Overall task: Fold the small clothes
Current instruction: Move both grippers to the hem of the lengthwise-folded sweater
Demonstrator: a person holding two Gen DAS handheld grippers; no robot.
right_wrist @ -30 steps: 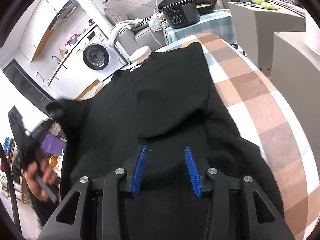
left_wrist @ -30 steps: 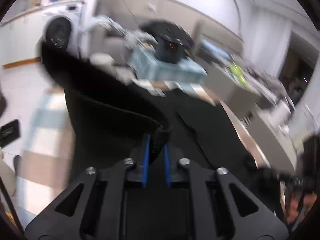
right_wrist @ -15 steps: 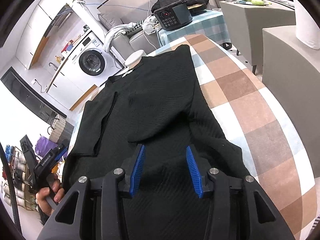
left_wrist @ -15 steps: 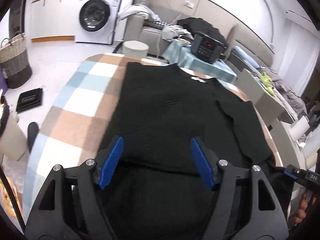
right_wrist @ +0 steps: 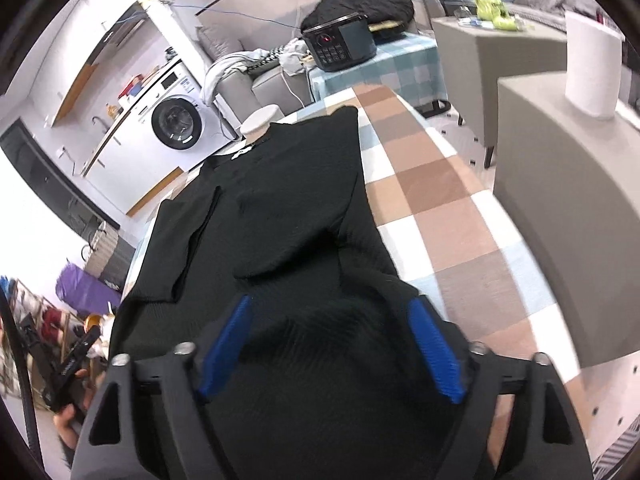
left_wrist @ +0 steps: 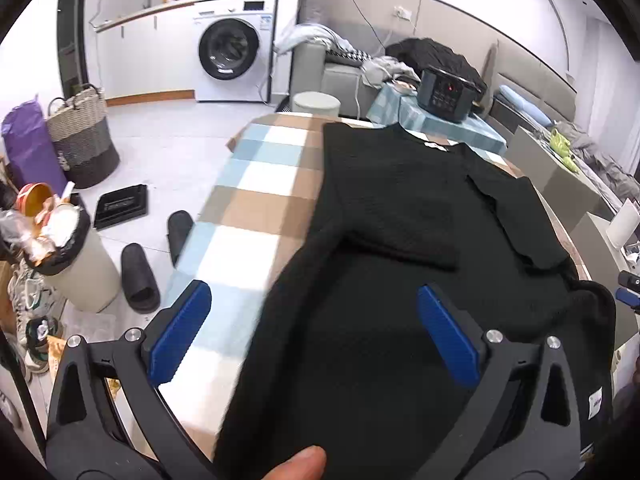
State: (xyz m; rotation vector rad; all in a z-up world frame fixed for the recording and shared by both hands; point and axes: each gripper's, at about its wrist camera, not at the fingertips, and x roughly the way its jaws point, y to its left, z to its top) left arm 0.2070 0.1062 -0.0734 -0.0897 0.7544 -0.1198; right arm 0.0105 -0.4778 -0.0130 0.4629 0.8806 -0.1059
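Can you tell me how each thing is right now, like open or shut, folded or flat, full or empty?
Black knitted sweater: flat on the checked tablecloth, both sleeves folded in.
Left tool: jaws just opened wide, gripping nothing.
Right tool: jaws just opened, over the sweater's hem, pads not pressing.
White washing machine: door shut.
Beige rubbish bin: overfull.
Black slippers: lying on the floor.

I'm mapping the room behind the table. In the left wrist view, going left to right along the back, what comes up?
Wicker basket → washing machine → round stool → black appliance → paper roll.
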